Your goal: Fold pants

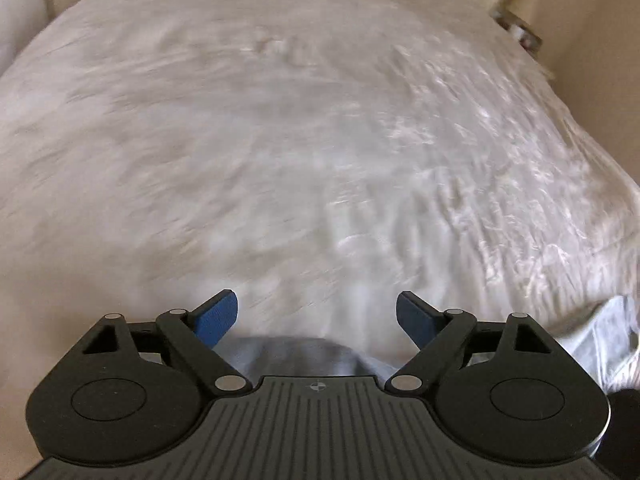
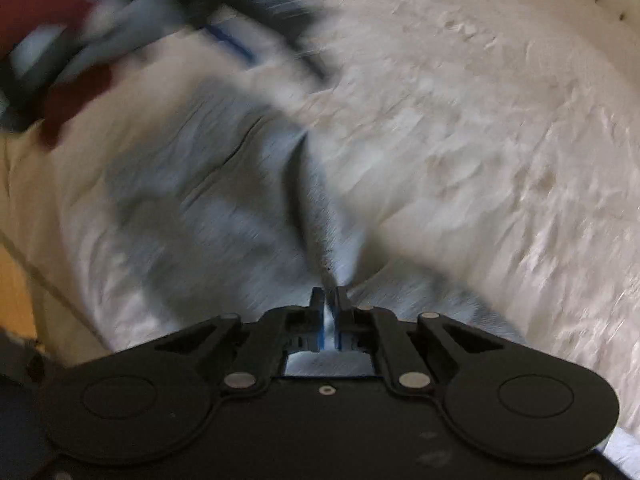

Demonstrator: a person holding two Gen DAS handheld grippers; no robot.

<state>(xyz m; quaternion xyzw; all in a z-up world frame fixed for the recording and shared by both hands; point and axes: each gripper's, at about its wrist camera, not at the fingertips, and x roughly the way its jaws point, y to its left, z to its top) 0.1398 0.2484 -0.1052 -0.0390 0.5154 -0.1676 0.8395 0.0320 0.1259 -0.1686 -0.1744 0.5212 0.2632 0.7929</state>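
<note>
Left wrist view: I see my left gripper [image 1: 317, 316], black plastic linkage arms with blue textured pads [image 1: 216, 319], jaws spread wide with nothing between them. It hangs over a wide bed covered in a cream, crinkled, slightly shiny bedspread [image 1: 280, 140]. The frame is motion-blurred, so fabric detail is smeared. A rounded hump of the pale grey-blue soft cotton pants [image 1: 296, 354] shows just under the gripper body, between the two arms but below the pads, not touched by them. More of the same pale cloth sits at the lower right edge. A wooden bedside unit [image 1: 516, 26] stands against the beige wall, top right.

Right wrist view: my right gripper [image 2: 330, 300], same black build with blue pad edges, is clamped tight on a pinched ridge of the pants [image 2: 224, 200]. The cloth bunches into a sharp crease that runs up and away from the fingertips. The rest of the garment spreads flat to the left on the bedspread [image 2: 480, 160], ribbed and wrinkled, with a dark seam line curving across it. Top left is heavy blur: my other gripper [image 2: 256, 4] as dark streaks with a blue stripe, and dark red shapes [image 2: 76, 96] I can't identify. Orange-brown floor [image 2: 14, 292] shows at the left edge. A pale wall with small dots is top right.
</note>
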